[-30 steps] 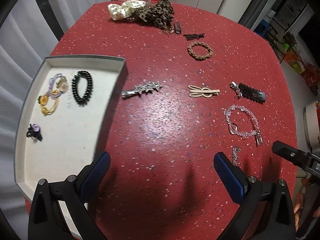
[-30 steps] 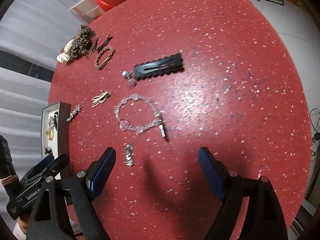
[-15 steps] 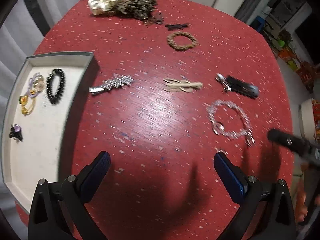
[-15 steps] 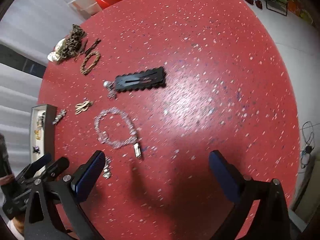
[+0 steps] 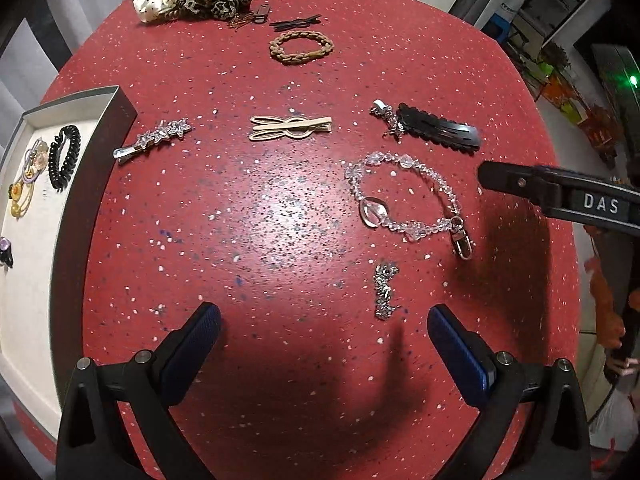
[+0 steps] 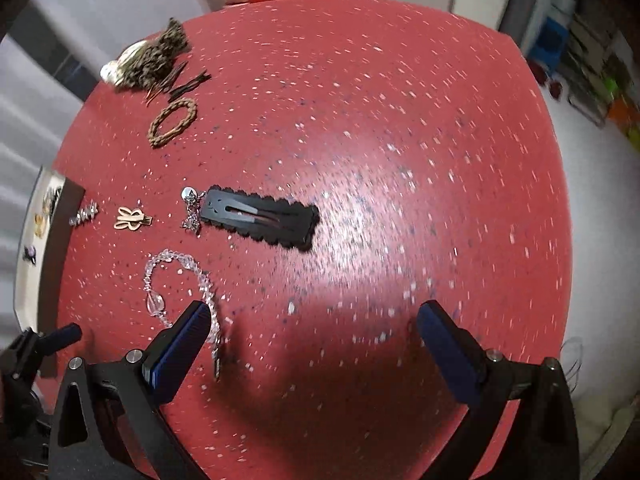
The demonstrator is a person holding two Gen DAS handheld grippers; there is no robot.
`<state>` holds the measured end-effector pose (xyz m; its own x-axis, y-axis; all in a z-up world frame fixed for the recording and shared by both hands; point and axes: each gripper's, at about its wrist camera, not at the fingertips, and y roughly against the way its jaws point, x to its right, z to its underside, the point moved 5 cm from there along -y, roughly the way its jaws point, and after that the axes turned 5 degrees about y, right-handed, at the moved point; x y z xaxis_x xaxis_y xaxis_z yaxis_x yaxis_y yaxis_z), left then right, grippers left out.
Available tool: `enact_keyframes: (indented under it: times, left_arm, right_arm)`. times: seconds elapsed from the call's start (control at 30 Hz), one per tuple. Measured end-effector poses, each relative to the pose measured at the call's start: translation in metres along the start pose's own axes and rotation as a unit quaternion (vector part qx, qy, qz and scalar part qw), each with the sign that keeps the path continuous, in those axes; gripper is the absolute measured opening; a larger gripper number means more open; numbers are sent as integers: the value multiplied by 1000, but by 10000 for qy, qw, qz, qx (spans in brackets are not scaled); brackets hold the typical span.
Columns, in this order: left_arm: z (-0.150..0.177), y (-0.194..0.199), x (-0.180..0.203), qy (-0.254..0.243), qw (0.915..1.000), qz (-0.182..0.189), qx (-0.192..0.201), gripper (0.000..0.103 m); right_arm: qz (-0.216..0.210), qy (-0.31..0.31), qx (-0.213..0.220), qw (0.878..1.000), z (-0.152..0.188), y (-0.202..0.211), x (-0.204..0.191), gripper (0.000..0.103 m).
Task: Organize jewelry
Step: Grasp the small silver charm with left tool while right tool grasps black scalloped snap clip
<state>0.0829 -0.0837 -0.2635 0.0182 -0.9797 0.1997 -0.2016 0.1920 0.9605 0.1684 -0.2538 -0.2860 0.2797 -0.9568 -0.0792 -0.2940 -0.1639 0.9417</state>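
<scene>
Jewelry lies scattered across the red speckled table [image 5: 280, 220] in front of you; your left gripper [image 5: 324, 330] hangs over bare tabletop with its jaws wide apart and nothing between them; your right gripper [image 6: 312, 328] has just been opening and its jaws stand wide with nothing between them, its left finger [image 6: 180, 344] overlapping the crystal bracelet [image 5: 400, 200] in that view, contact unclear. From the left wrist view, the tray [image 5: 92, 184] sits at nine o'clock holding a black coil tie [image 5: 64, 156]; the star clip [image 5: 154, 140] lies just beside its wall; the beige rabbit clip [image 5: 290, 128] is at twelve, the black scalloped clip [image 5: 440, 130] at one, a small silver piece [image 5: 384, 292] at three; the braided brown tie [image 5: 301, 46] lies far off at twelve.
</scene>
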Motion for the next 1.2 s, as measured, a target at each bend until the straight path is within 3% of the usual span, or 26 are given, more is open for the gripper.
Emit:
enact_keyframes:
  times: [0.33, 0.43, 0.53, 0.8, 0.9, 1.03, 1.13, 1.17, 1.2]
  left_arm:
    - [-12, -13, 24, -5, 9999, -87, 71, 97]
    - [-15, -19, 34, 19, 9999, -130, 113, 97]
    - [-16, -27, 40, 47, 9998, -166, 58, 85]
    - [-19, -40, 62, 0, 9995, -293, 135, 82]
    - [-15, -42, 71, -32, 9991, -390, 183, 73]
    - [-12, -41, 81, -139, 9992, -332, 169, 61]
    - [-11, -40, 86, -165, 9989, -386, 191, 40]
    - [-12, -40, 88, -163, 9991, -335, 181, 26]
    - [-12, -40, 89, -165, 9993, -294, 175, 21]
  right_arm:
    - [110, 1533, 13, 9881, -30, -17, -19, 103]
    - [47, 1747, -3, 9846, -36, -23, -24, 103]
    - [21, 1940, -29, 9810, -44, -32, -28, 102]
    - [-19, 2269, 23, 9739, -49, -44, -42, 98]
    - [-38, 2335, 94, 9723, -47, -41, -45, 90]
    - [-57, 2372, 162, 9713, -46, -36, -47, 68]
    - [-73, 2369, 186, 9713, -45, -32, -49, 49]
    - [-65, 2357, 189, 9716, -45, -31, -49, 45]
    - [-52, 2349, 174, 9718, -45, -31, -48, 45]
